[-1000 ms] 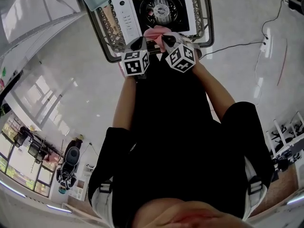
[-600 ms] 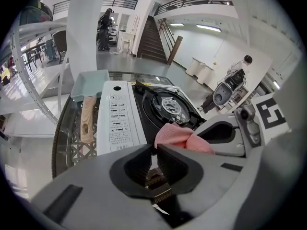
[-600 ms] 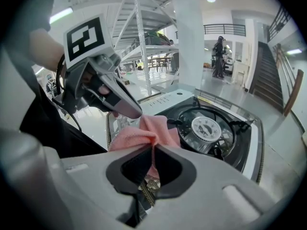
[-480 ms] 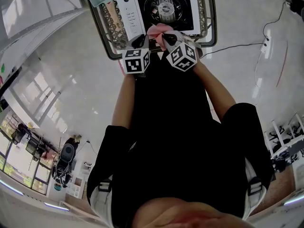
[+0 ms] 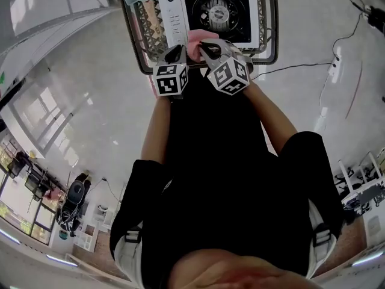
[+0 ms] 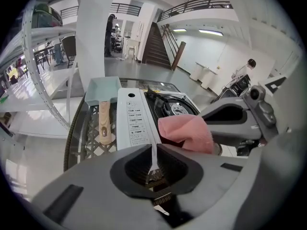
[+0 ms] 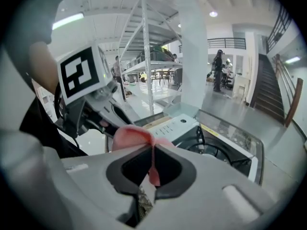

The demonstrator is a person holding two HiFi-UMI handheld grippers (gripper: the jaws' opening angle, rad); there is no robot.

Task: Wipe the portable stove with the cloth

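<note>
The person wears a black short-sleeved top [image 5: 234, 179]. The left gripper [image 5: 174, 54] and right gripper [image 5: 210, 47] are grey, each carrying a white cube [image 5: 171, 80] with black square markers.

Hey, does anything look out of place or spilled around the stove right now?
Nothing stands out. The portable stove sits squarely on the table, no spill shows, and the pink cloth is pinched in the right gripper near it.

Stove [image 5: 172, 12]: on table [image 5: 137, 54], toward its right side.
Tray [image 6: 101, 90]: on table, left of stove, at far end.
Handle [image 6: 104, 121]: just beside stove's left side, in front of tray.
Cloth [image 5: 196, 37]: at stove's near edge, between jaws of right gripper [image 5: 206, 46].
Left gripper [image 5: 175, 52]: just left of cloth.
Cable [image 5: 301, 62]: on floor, right of table.
</note>
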